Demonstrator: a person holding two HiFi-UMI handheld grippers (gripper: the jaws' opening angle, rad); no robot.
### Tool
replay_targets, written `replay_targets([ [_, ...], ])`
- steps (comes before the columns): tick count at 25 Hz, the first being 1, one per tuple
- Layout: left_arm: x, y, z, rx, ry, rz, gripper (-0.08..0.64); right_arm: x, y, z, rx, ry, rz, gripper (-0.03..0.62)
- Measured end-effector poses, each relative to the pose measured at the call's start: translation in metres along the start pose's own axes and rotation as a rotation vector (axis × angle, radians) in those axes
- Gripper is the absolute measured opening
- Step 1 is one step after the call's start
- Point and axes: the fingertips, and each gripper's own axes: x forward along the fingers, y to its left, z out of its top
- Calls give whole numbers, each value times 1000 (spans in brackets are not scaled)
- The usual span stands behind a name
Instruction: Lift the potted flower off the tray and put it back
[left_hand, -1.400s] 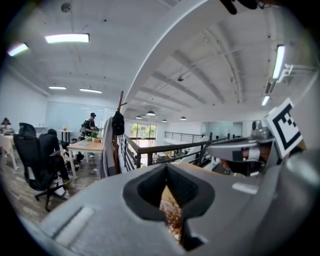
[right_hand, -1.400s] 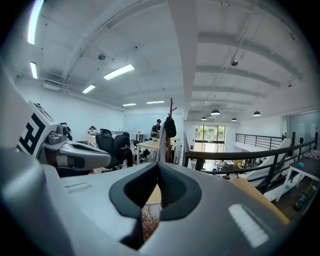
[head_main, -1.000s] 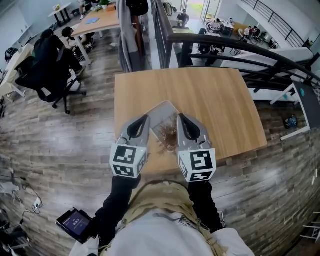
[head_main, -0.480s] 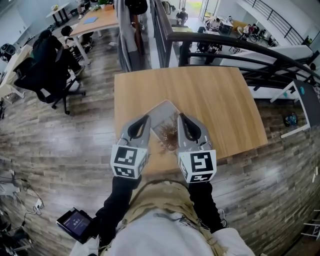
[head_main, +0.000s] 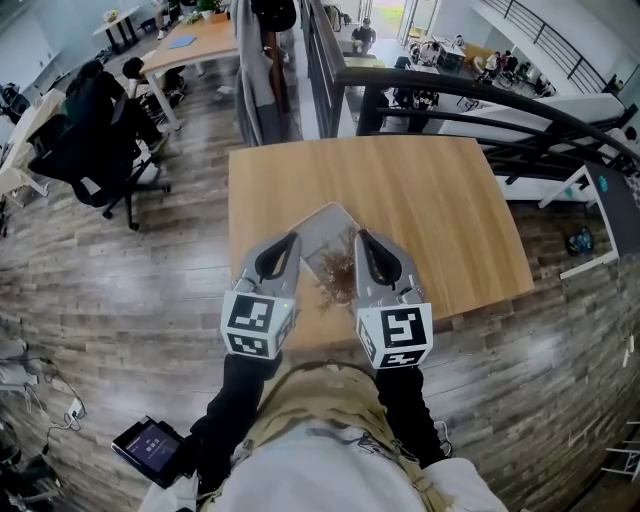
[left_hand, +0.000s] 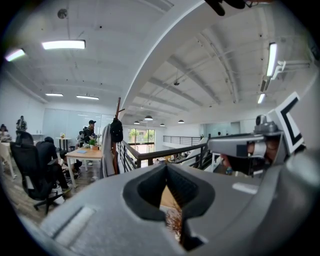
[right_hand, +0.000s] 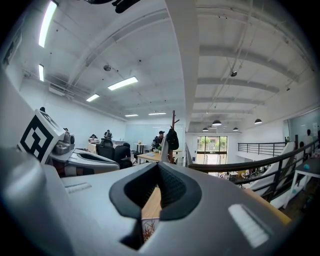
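The head view alone shows the whole arrangement. The left claw (head_main: 292, 238) and the right claw (head_main: 361, 236) hang side by side above the near edge of the wooden table (head_main: 420, 180). The grey tray (head_main: 325, 222) lies between their tips and a little beyond them, with one corner turned toward the person. The potted flower (head_main: 338, 270) is in the gap between the two claws, below them, on the near part of the tray. Its pot cannot be made out there.

The left gripper view looks level across the office. The left claw (left_hand: 166, 166) is clenched on nothing, its tips meeting. Brown twigs of the flower (left_hand: 175, 222) show through the opening behind the tips, below and slightly to the right. The right claw's body (left_hand: 245, 146) crosses the right side.

In the right gripper view the right claw (right_hand: 158, 165) is also clenched and empty. Below it the twigs (right_hand: 148, 227) stand against something white and point upward, so the plant's long axis is upright. The left claw's body (right_hand: 82, 160) is at the left.

Compared with the earlier frames, both claws and the flower have kept their places.
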Motion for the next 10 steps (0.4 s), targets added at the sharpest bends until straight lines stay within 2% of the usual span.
replay_targets([
  [10, -1, 2, -4, -12, 12, -10, 2, 2, 5, -3, 11, 6, 12, 5],
])
